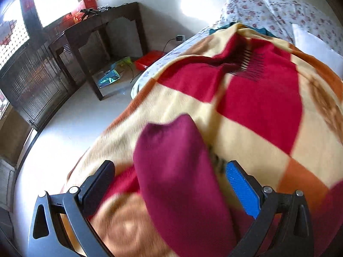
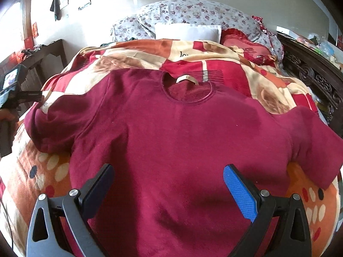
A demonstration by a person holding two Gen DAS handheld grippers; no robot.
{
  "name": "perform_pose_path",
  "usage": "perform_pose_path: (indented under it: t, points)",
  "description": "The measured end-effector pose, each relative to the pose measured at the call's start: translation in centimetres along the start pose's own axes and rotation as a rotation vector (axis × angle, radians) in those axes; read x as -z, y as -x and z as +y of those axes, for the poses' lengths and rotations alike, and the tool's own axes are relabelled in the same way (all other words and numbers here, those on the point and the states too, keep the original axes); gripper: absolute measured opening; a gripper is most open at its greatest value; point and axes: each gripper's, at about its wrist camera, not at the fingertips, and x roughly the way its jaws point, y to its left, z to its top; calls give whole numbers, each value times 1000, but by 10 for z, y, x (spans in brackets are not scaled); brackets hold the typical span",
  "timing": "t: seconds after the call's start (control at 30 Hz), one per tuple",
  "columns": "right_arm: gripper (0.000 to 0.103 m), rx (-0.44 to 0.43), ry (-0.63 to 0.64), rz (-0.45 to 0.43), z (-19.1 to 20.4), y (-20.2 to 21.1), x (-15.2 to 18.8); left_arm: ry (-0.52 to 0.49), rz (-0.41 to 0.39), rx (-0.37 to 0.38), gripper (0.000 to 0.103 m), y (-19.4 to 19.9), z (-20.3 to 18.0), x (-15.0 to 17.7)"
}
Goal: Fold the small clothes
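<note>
A maroon sweater lies flat, front up, on a bed's patterned blanket, its round neck opening towards the pillows and both sleeves spread out. My right gripper hovers open above the sweater's lower body, fingers wide apart. In the left wrist view one maroon sleeve runs between the fingers of my left gripper, which is open and not clamped on it. The left tool's body with its small screen shows beside the sweater's left sleeve.
The blanket covers the bed. Floral pillows and a white pillow lie at the head. A carved dark bed frame runs along the right. Left of the bed are pale floor, a dark wooden table and a red box.
</note>
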Motion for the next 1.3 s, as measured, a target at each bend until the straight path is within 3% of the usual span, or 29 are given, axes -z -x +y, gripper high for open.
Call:
perform_pose_path:
  t: [0.07,0.1,0.17,0.23,0.27,0.33,0.47,0.63,0.83,1.03,1.3]
  points:
    - [103,-24,-9,-3,0,0,-1,1,7,-3,103,-12,1,-7]
    - [103,-36,-14,-5,0,-1,-1,1,10,0,97,-17,1,-9]
    - [103,-48,-16,-4,0,-2,0,-6,36,12,72,-26,2,-10]
    - [103,-51,-14,2,1,-4,0,22,68,69,30,-37,6,-10]
    - [103,-53,-16,3,0,-4,1,37,78,97,19,-39,9,-9]
    - [103,-57,-20,4,-1,-4,1,64,57,107,8,-31,15,-6]
    - [103,-63,-33,2,-4,-1,2,85,-49,165,7,14,27,2]
    - [103,-76,-80,-16,-15,11,1,56,-179,336,7,97,27,14]
    - [103,-62,-132,-45,-40,31,2,-117,-274,527,7,191,-32,43]
    - [103,-34,-175,-61,-71,48,9,-295,-256,673,7,236,-126,89]
    - [103,30,-250,-69,-117,61,18,-413,-177,763,7,236,-226,149]
